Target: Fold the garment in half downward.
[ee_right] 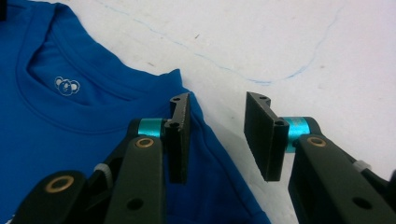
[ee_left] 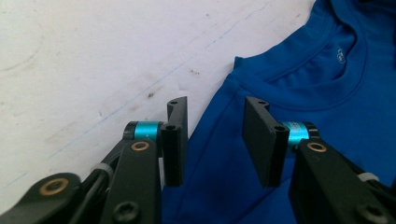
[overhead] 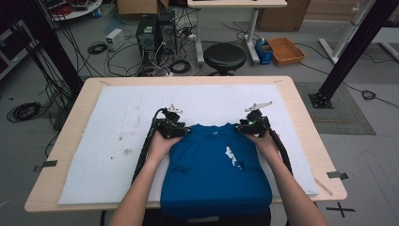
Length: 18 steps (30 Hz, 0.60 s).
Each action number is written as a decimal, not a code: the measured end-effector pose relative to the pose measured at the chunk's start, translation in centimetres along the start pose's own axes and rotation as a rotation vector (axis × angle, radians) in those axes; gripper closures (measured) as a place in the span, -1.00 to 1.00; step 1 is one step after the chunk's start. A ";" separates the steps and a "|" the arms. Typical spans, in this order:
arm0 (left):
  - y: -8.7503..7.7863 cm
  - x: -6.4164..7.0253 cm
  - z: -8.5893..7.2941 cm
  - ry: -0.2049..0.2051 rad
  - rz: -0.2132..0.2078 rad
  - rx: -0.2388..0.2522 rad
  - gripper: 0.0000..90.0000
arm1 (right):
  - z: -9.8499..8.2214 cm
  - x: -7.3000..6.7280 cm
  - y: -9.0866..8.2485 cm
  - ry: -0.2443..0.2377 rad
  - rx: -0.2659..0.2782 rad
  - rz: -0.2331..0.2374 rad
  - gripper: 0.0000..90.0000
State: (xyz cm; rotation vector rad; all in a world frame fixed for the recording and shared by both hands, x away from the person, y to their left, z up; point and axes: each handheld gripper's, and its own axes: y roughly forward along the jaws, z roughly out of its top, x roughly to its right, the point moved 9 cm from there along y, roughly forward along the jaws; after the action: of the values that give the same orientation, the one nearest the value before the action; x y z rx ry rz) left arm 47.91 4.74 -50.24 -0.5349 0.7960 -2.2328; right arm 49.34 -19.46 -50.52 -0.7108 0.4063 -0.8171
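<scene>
A blue T-shirt (overhead: pixel 216 165) lies flat on the white mat (overhead: pixel 117 122), collar away from the person, its hem hanging over the table's near edge. My left gripper (overhead: pixel 171 126) is at the shirt's left shoulder. In the left gripper view its jaws (ee_left: pixel 215 105) stand apart, straddling the shoulder edge of the shirt (ee_left: pixel 303 70) without pressing it. My right gripper (overhead: pixel 251 123) is at the right shoulder. There its jaws (ee_right: pixel 218 100) are open too, one pad over the shirt (ee_right: pixel 70 116) and one over the mat. A small white logo (ee_right: pixel 67 86) sits inside the collar.
The mat covers most of the wooden table (overhead: pixel 301 108) and has brown stains at its left (overhead: pixel 124 150). Behind the table stand a black stool (overhead: pixel 224 56), computer towers (overhead: pixel 155 30), an orange box (overhead: pixel 285 50) and floor cables. Black frame posts (overhead: pixel 348 52) flank the table.
</scene>
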 end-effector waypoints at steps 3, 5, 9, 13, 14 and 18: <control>0.2 0.1 -0.1 0.032 0.031 -0.012 0.41 | -0.2 -0.1 0.2 -0.027 -0.012 -0.005 0.47; 0.2 0.0 -0.1 0.042 0.047 -0.013 0.56 | -0.1 -0.4 0.2 -0.038 -0.015 0.009 0.70; 0.3 0.2 0.0 0.062 0.047 -0.009 0.90 | 0.0 -0.7 0.3 -0.074 -0.014 0.005 0.95; 0.4 0.3 0.2 0.080 0.063 0.008 0.94 | 0.1 -0.6 0.2 -0.051 -0.001 0.021 0.97; 0.3 0.3 0.3 0.073 0.059 0.020 0.95 | 0.2 -0.5 0.1 -0.048 0.009 0.024 0.97; -0.4 0.1 1.0 0.049 0.038 0.079 0.95 | 0.7 -0.3 -0.7 -0.033 0.047 0.027 0.97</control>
State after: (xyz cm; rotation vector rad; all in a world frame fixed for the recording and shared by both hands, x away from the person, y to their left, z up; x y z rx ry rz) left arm 48.23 4.51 -49.27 -0.4256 0.7332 -2.2398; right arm 49.18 -19.21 -49.53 -0.6733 0.3657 -0.7865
